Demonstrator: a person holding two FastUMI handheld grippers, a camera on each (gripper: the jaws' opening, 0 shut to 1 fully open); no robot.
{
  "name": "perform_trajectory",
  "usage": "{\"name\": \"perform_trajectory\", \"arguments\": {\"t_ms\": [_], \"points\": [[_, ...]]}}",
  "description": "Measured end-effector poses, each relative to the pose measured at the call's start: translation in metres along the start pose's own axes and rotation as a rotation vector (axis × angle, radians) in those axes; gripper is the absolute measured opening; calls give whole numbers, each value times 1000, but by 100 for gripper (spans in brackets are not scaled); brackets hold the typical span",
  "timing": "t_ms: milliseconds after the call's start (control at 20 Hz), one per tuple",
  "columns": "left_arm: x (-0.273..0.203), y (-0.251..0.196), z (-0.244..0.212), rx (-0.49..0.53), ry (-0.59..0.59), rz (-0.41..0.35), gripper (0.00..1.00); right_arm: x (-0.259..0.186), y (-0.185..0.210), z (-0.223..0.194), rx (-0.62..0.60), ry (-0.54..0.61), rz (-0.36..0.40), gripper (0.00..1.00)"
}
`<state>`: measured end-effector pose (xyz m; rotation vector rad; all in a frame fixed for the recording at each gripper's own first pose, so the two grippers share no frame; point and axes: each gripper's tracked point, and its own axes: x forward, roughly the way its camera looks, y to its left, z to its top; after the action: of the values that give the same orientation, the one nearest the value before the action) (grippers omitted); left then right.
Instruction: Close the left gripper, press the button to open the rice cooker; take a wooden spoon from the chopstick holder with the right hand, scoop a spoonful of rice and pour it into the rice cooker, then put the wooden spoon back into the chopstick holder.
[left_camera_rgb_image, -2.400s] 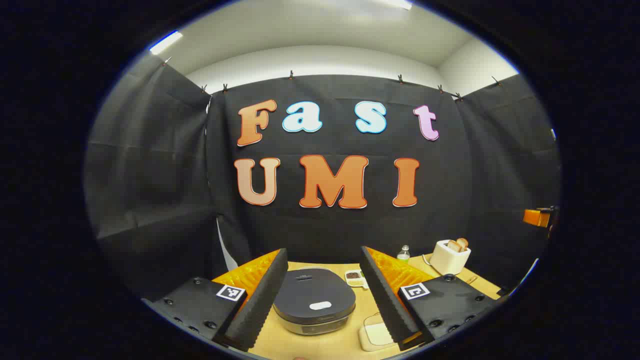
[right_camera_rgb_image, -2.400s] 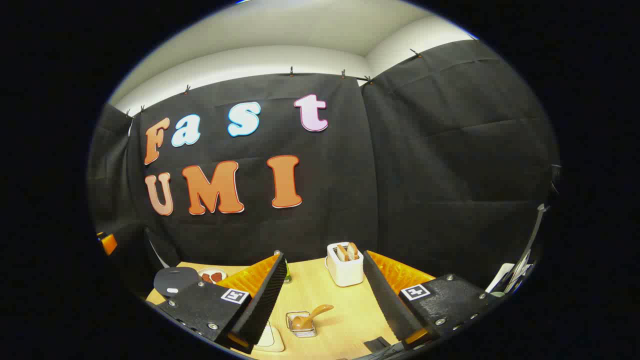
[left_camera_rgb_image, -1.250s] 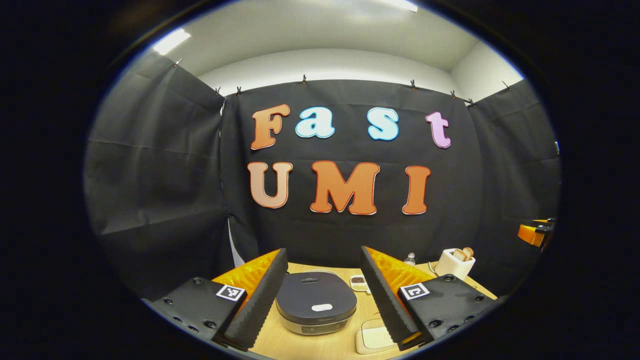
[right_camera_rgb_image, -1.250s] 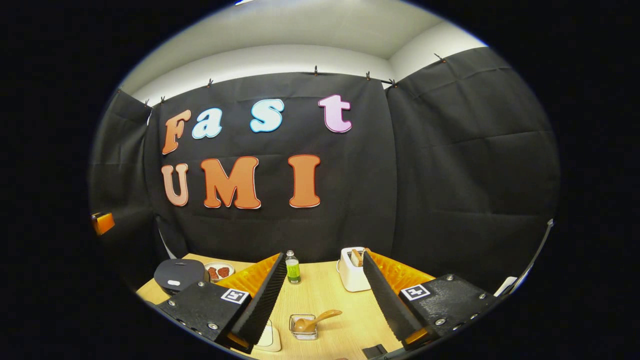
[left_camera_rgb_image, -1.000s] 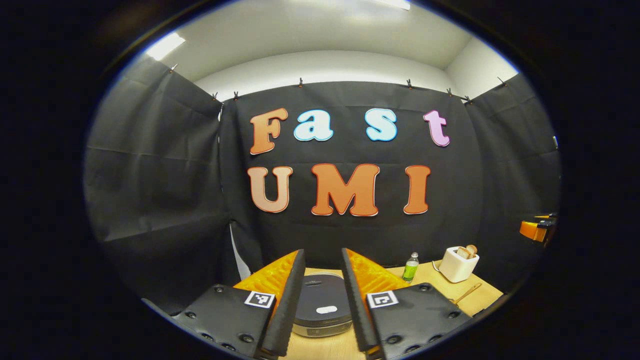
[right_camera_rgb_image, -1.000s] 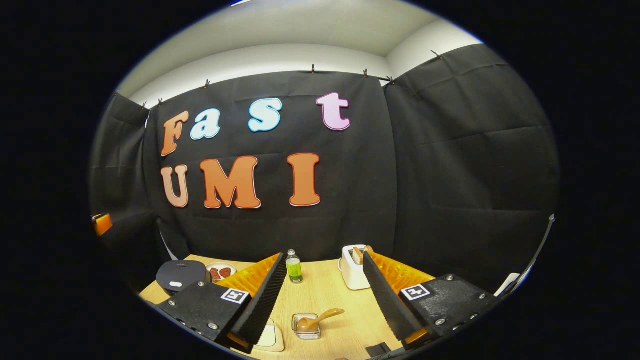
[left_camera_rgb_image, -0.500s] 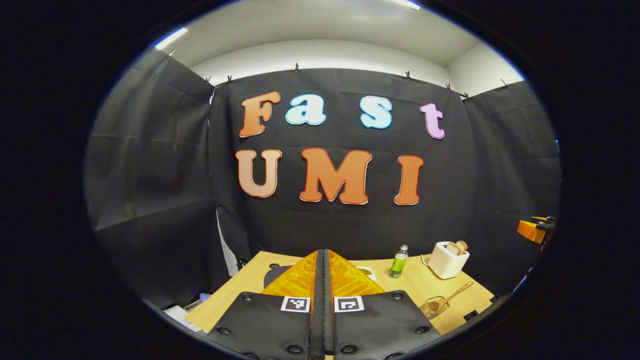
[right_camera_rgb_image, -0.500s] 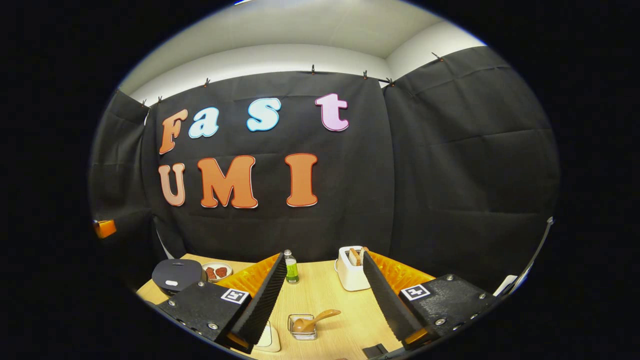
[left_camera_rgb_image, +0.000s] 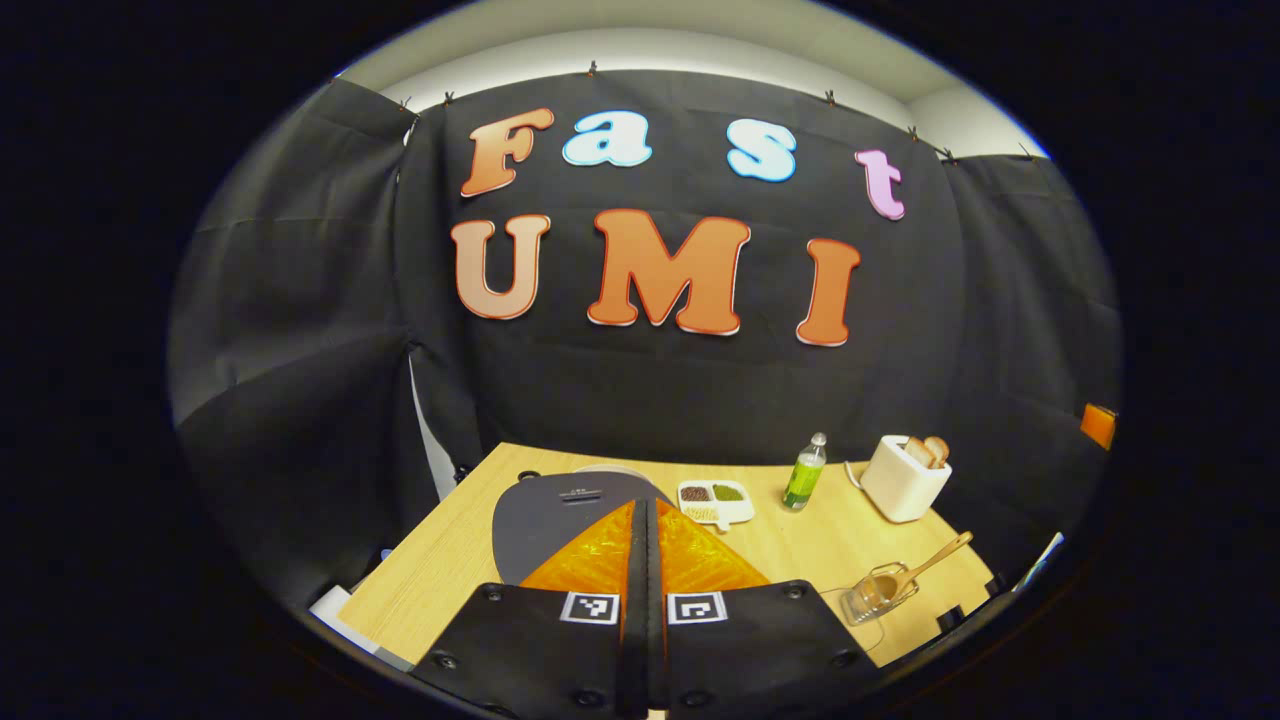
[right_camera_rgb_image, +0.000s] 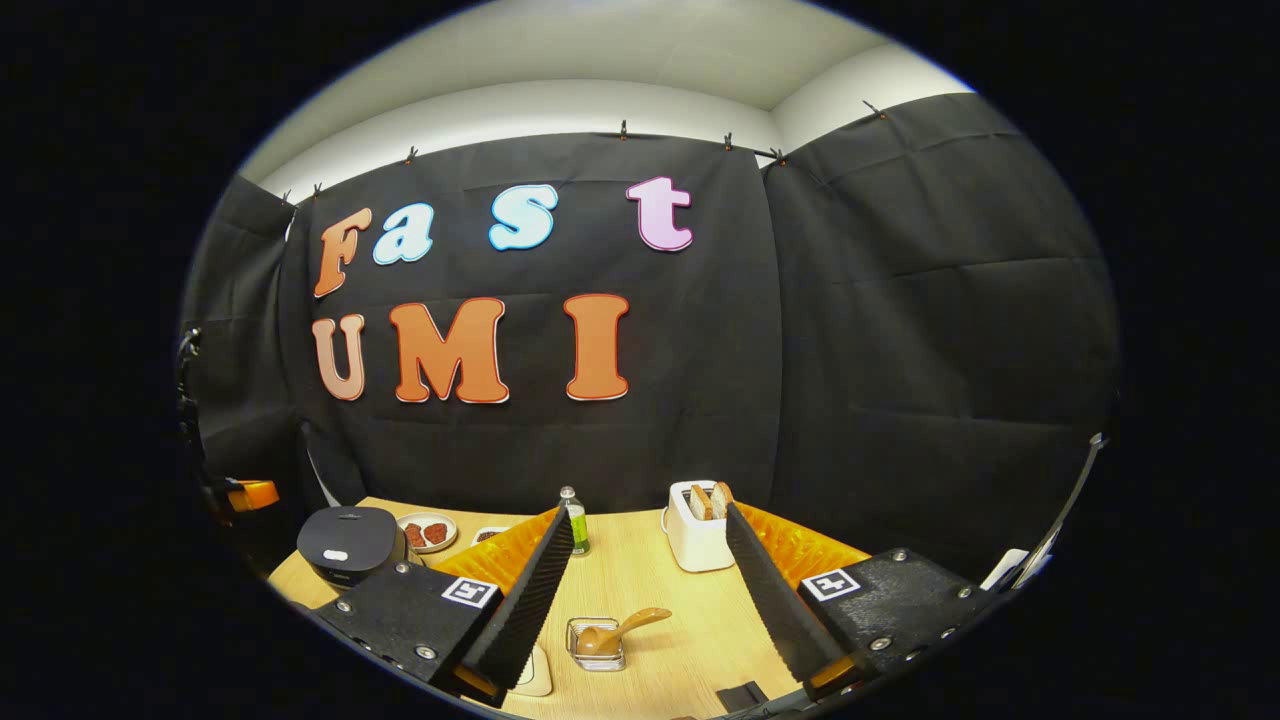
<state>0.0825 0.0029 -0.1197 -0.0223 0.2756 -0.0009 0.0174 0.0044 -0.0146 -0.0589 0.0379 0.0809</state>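
In the left gripper view, the left claw has its two fingers pressed flat together with nothing between them, and it points down over the dark lid of the rice cooker, which sits toward the far left corner of the tabletop. The closing part of the first step looks done; the step in hand is the press on the button, which lies hidden behind the joined fingers here. The next move calls for lowering the closed tip squarely onto that button and pushing until the lid releases. The lid is shut, dark and smooth with rounded corners. Just beside it, toward the far edge, is a small white dish of grains, and the clear holder with the wooden spoon stands near the right edge, its handle leaning up and away. In the right gripper view, the right claw is spread wide and pinching nothing, hanging over the near edge of the tabletop. The spoon holder stands between its fingers and farther off, the wooden spoon resting in it with the handle tilted to the right. The rice cooker shows at the left side, lid shut, a pale oval button on its top near the front.
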Motion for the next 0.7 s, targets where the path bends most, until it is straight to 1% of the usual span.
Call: {"name": "perform_trajectory", "arguments": {"t_ms": [50,100,250,300,400,600,700], "points": [[9,-1,-9,-8,21,0,2,-2,-1,-3,1,7,-2,95],[21,0,-20,-23,53,-2,4,-1,-3,-5,0,13,-5,95],[44,4,-53,-32,138,8,4,-1,-8,-11,3,30,-18,95],[51,6,-59,-24,154,10,2,-1,-11,-14,3,34,-23,95],[62,10,-77,-17,191,20,4,0,-17,-19,0,50,-38,95],[79,11,-103,-49,251,31,4,-1,-25,-27,10,73,-57,95],[85,18,-114,-34,270,48,4,0,-31,-27,5,73,-69,95]]}}
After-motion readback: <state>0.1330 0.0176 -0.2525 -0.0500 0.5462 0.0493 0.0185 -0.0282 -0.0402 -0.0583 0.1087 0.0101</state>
